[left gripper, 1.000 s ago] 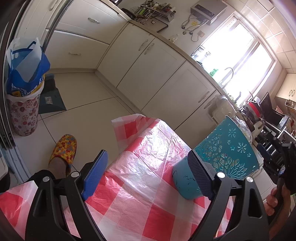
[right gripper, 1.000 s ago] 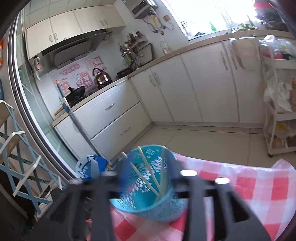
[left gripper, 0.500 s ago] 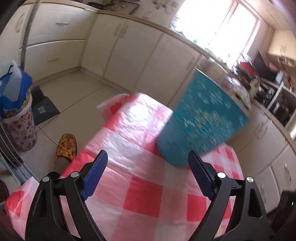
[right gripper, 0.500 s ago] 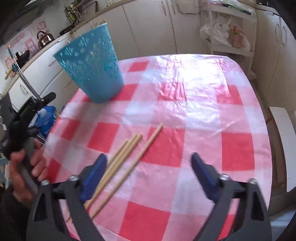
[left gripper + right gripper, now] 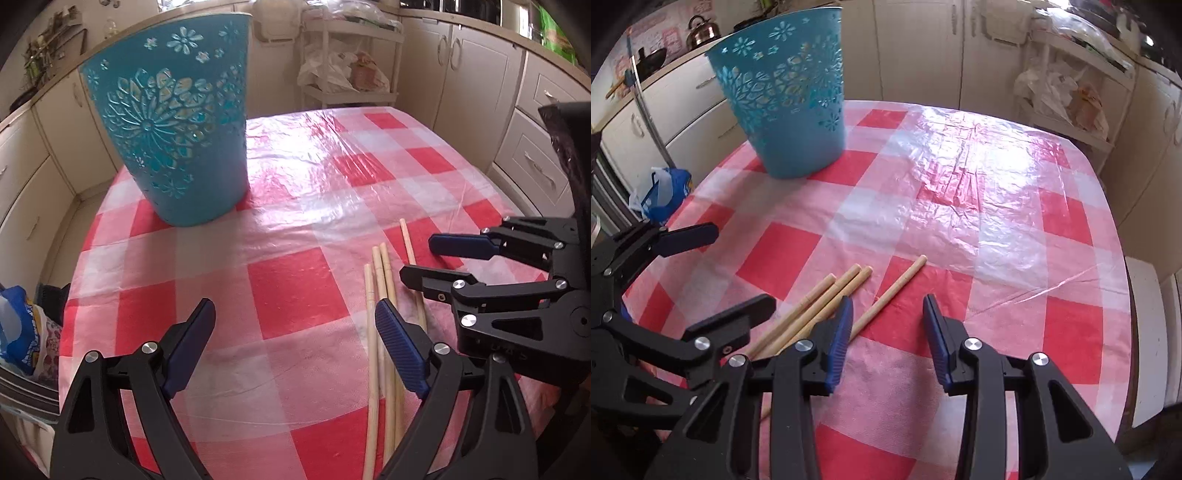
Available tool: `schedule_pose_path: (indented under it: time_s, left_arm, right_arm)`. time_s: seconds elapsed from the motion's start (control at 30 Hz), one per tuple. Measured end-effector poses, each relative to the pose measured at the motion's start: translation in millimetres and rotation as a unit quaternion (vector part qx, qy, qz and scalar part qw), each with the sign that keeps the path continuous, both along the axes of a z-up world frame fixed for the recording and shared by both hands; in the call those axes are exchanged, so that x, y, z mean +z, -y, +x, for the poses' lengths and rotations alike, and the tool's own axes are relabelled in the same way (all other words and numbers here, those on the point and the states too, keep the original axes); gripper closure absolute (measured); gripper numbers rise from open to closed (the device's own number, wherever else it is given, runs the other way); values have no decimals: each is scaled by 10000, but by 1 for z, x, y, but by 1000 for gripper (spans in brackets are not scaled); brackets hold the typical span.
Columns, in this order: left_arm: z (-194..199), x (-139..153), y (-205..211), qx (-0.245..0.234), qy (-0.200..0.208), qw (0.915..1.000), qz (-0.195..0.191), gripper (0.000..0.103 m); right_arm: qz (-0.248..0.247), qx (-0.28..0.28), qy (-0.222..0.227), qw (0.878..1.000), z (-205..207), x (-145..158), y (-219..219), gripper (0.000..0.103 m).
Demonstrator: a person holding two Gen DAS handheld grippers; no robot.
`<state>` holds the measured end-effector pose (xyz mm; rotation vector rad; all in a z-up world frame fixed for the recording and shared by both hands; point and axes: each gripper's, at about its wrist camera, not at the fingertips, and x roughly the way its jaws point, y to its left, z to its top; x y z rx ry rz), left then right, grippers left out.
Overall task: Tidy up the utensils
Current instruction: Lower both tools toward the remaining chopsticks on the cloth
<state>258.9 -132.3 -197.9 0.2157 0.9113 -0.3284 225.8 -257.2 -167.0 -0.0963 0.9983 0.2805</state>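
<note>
Several wooden chopsticks [image 5: 382, 295] lie side by side on the red-and-white checked tablecloth [image 5: 288, 288]; they also show in the right wrist view [image 5: 831, 299]. A teal perforated cup [image 5: 173, 122] stands upright at the far left of the table, also seen in the right wrist view [image 5: 786, 92]. My left gripper [image 5: 295, 332] is open and empty, its right finger just beside the chopsticks. My right gripper [image 5: 888, 332] is open and empty, low over the single chopstick [image 5: 890, 295]. It also shows in the left wrist view [image 5: 421, 258].
Cream kitchen cabinets [image 5: 476, 74] surround the table. A white trolley with bags [image 5: 347, 70] stands behind it. A bin with a blue bag [image 5: 18, 332] sits on the floor at the left. The table edge [image 5: 1126, 258] runs along the right.
Both grippers have swung down toward the table. The cup now stands upright and the chopsticks lie on the cloth, with both open grippers close to them.
</note>
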Motion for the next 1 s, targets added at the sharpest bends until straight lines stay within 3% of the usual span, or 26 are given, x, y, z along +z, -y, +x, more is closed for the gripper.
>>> schedule_pose_path:
  time_s: [0.13, 0.2, 0.3, 0.43, 0.53, 0.67, 0.83, 0.9, 1.0]
  left_arm:
    - [-2, -11, -1, -32, -161, 9999, 49, 19]
    - [0, -12, -7, 186, -153, 9996, 120, 21]
    - [5, -11, -26, 687, -204, 9974, 81, 28]
    - [10, -8, -33, 632, -308, 9975, -10, 37]
    - [16, -8, -25, 489, -331, 9983, 13, 50]
    - [26, -6, -19, 491, -444, 9978, -18, 68]
    - [25, -5, -22, 485, -633, 9968, 18, 71]
    - [24, -5, -22, 436, -606, 9972, 101, 75]
    - [26, -4, -25, 359, -638, 9973, 67, 94]
  right_arm:
    - [73, 355, -5, 9993, 2, -2, 1, 63]
    - [72, 500, 16, 9987, 4, -3, -6, 65]
    - [473, 838, -92, 9953, 6, -2, -17, 65]
    - [558, 426, -204, 9973, 12, -1, -15, 65]
    - [673, 95, -276, 9973, 16, -1, -10, 65]
    - [334, 24, -162, 9993, 15, -1, -23, 65]
    - [22, 368, -61, 9993, 15, -1, -43, 65]
    - [-75, 575, -40, 9983, 13, -1, -48, 72]
    - [-102, 714, -92, 9974, 14, -1, -46, 82]
